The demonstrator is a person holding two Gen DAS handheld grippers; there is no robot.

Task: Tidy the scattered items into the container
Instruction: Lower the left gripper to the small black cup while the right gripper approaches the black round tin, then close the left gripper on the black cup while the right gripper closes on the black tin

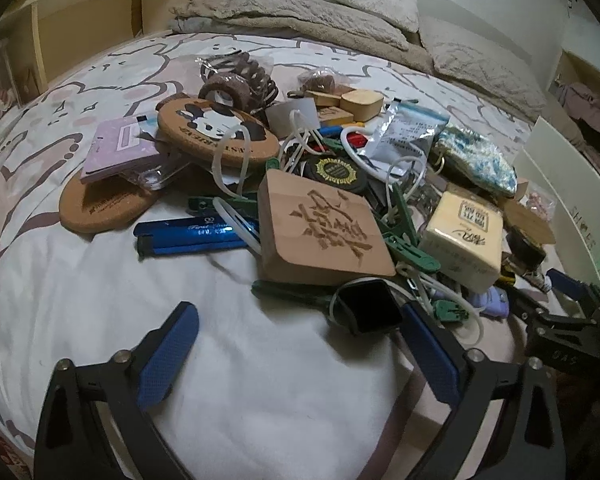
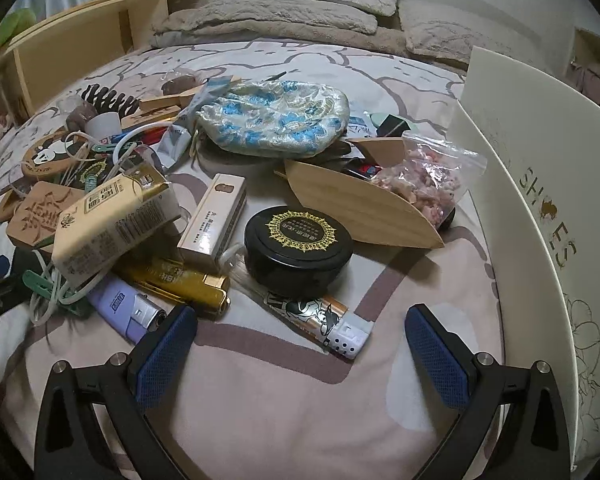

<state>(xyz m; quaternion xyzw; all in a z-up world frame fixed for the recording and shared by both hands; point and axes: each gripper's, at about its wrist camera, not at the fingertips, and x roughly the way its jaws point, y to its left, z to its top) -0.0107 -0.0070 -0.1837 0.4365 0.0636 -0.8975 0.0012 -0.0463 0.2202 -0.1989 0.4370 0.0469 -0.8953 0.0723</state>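
— On the bedspread (image 1: 80, 288), what was the left gripper (image 1: 296, 344) doing?

— It hung over bare white cloth with its blue pads spread wide and nothing clamped. The left pad (image 1: 168, 356) touched nothing. The right pad (image 1: 430, 354) sat just beside a small black smartwatch (image 1: 370, 306) at the near edge of the pile; whether it touched the watch I could not tell.

— And further in, moving rightward?

— A blue lighter (image 1: 192, 234), then a carved wooden block (image 1: 326, 232) tilted on green clips, then a cream carton (image 1: 466, 236).

— The right gripper (image 2: 300, 348)?

— Also wide apart, empty, low over the pink part of the cover. Its left pad (image 2: 166, 356) stood close to a lilac lighter (image 2: 126, 308) and a gold lighter (image 2: 180, 280), apart from both as far as I could see. A lighter with a cartoon figure (image 2: 320, 320) lay between the pads, further forward, untouched.

— Behind that?

— A round black tin (image 2: 298, 240), a leaf-shaped wooden piece (image 2: 360, 208), a blue-flowered pouch (image 2: 274, 120) and a bag of pink bits (image 2: 428, 184).

— The container?

— A white shoe box (image 2: 536, 208) stood at the right edge of the bed, beside the right pad (image 2: 438, 356), with the items outside it
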